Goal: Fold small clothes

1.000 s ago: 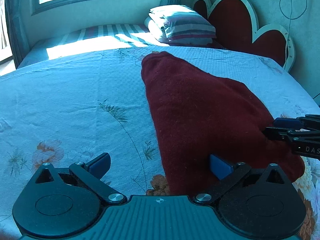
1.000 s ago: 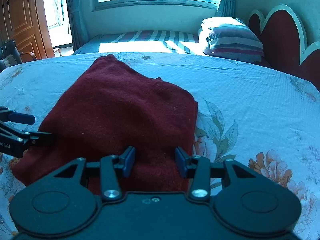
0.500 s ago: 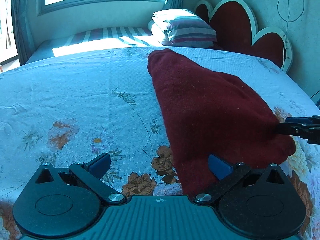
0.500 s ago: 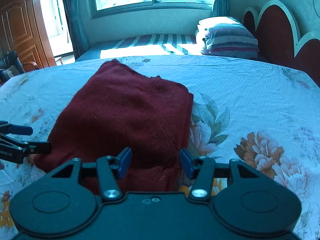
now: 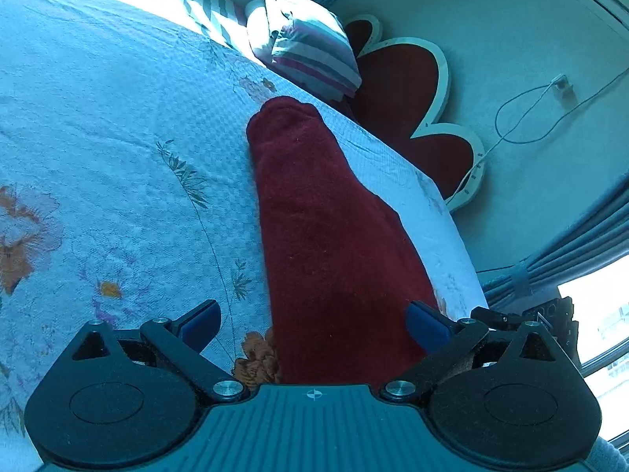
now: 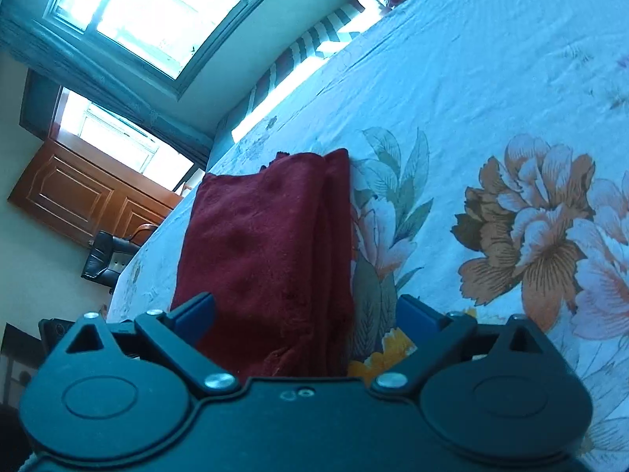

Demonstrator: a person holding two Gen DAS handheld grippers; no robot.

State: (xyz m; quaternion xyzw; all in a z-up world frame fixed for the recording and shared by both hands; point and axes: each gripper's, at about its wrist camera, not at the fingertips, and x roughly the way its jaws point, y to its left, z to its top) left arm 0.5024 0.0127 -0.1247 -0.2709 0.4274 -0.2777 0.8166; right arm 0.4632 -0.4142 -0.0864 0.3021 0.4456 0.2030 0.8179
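Left gripper [image 5: 312, 324] up close, jaws spread wide and just easing inward, nothing pinched; the near end of the red garment [image 5: 326, 236] lies between its blue pads [image 5: 198, 324] without touching them. Right gripper [image 6: 306, 316] has jaws springing apart, the same folded garment [image 6: 267, 244] below them, unheld. It lies flat on the floral bedsheet [image 6: 491, 98], long and narrow. Farther off, a striped pillow [image 5: 310, 49] sits against the red headboard [image 5: 397, 90], and a window [image 6: 149, 11] glows beyond.
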